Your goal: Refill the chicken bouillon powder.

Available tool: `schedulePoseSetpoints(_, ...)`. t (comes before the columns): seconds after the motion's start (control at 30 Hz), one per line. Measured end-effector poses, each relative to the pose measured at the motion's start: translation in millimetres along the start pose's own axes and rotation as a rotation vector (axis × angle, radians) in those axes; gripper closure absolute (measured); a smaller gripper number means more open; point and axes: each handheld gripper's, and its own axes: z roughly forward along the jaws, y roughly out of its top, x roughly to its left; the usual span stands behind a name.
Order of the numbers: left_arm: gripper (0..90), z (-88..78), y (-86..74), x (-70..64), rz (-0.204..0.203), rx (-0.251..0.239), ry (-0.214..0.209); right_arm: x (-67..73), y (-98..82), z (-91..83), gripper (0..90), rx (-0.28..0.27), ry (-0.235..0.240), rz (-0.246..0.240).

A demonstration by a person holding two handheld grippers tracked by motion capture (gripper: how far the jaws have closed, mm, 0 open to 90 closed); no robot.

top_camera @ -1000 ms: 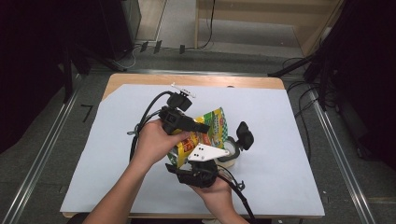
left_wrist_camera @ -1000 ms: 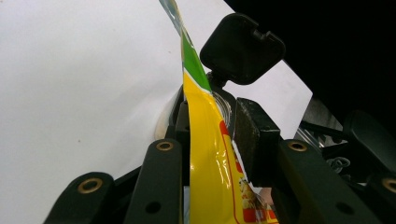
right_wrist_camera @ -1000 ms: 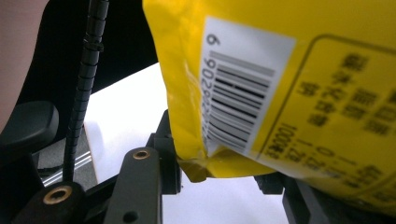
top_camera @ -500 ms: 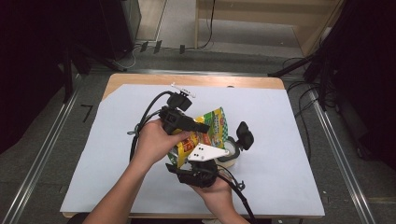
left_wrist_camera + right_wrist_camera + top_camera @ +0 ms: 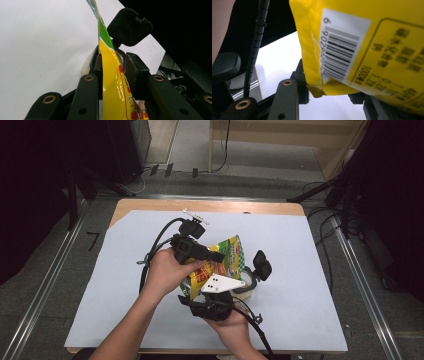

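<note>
A yellow and green snack bag [image 5: 227,257] hangs above the middle of the white table sheet [image 5: 300,270], held between both hands. My left gripper [image 5: 215,257] comes in from the left and is shut on the bag's upper part; in the left gripper view the bag [image 5: 112,82] stands edge-on between the pads [image 5: 133,72]. My right gripper [image 5: 222,287], under its pale three-cornered plate, sits just below. It is shut on the bag's bottom corner [image 5: 322,87], near the barcode label [image 5: 339,52].
Just right of the bag, a black block on a stem [image 5: 261,265] rises from a small white round base [image 5: 247,290]; it also stands behind the bag as the black block [image 5: 130,26]. Dark floor, rails and cables surround the table.
</note>
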Motion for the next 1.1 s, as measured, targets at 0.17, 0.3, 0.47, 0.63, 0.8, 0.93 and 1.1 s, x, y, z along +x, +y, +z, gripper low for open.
schedulePoseSetpoints(0.17,72.5,0.2,0.1,0.2,0.002,-0.004,0.000,-0.8,0.5,-0.1,61.7,0.001,-0.004,-0.004)
schedulePoseSetpoints(0.3,72.6,-0.2,0.4,0.5,0.004,-0.009,0.003,-1.0,0.7,0.2,61.7,0.002,-0.002,0.000)
schedulePoseSetpoints(0.47,72.6,-1.0,0.4,1.8,0.003,-0.013,0.003,-1.7,1.6,1.3,61.7,0.003,0.000,-0.003)
schedulePoseSetpoints(0.63,72.6,-1.0,0.5,1.8,0.006,-0.016,0.006,-2.4,1.9,1.8,61.7,0.005,-0.001,0.000)
schedulePoseSetpoints(0.8,72.6,-0.6,0.5,2.8,0.006,-0.016,0.005,-3.2,2.1,2.2,61.7,0.009,0.001,-0.002)
schedulePoseSetpoints(0.93,72.6,-0.5,0.7,3.0,0.006,-0.014,0.010,-3.4,2.2,2.5,61.7,0.010,0.002,0.000)
schedulePoseSetpoints(1.1,72.6,-0.6,0.8,3.1,0.007,-0.015,0.012,-3.5,2.2,2.6,61.7,0.010,0.001,0.000)
